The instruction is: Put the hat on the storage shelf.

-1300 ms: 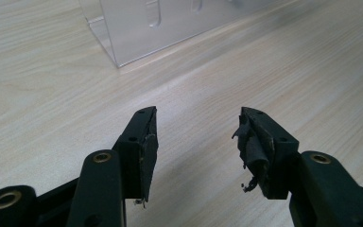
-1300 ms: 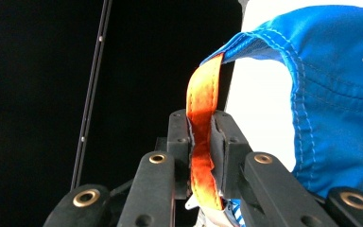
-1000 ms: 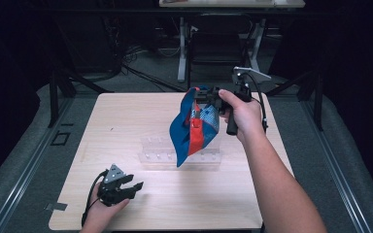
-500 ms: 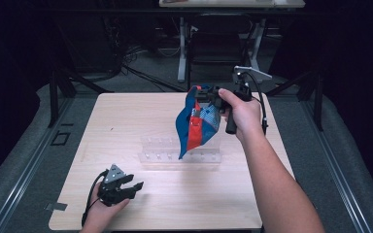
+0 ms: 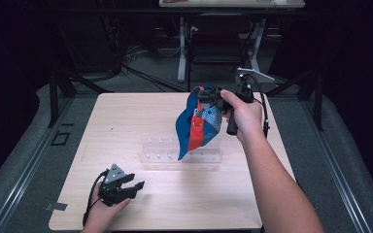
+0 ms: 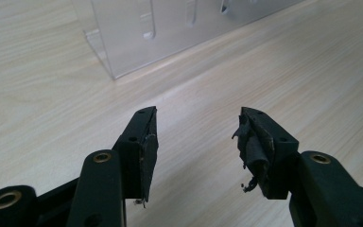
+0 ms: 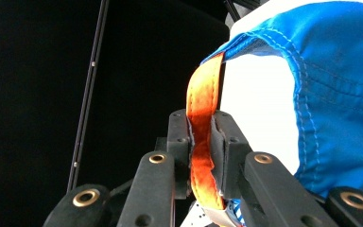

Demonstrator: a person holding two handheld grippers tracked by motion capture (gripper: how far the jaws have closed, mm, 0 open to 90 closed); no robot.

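Note:
A blue cloth bag [image 5: 196, 127] with an orange-red stripe and a patterned panel hangs in the air over the middle of the table. My right gripper [image 5: 210, 97] is shut on its top. In the right gripper view the jaws [image 7: 201, 126] pinch an orange strap [image 7: 201, 97] sewn to the blue fabric [image 7: 333, 94]. My left gripper [image 5: 135, 185] rests low at the front left of the table, open. Nothing is between its jaws [image 6: 196, 118], whose pads look worn.
A clear acrylic rack [image 5: 161, 150] with slots lies on the wooden table [image 5: 126, 116] just below and behind the bag, and it stands ahead of the left gripper [image 6: 170, 28]. Dark floor, cables and desk legs lie beyond the far edge.
The hanging bag has swung slightly to the right under the right gripper. Both hands have stayed in place.

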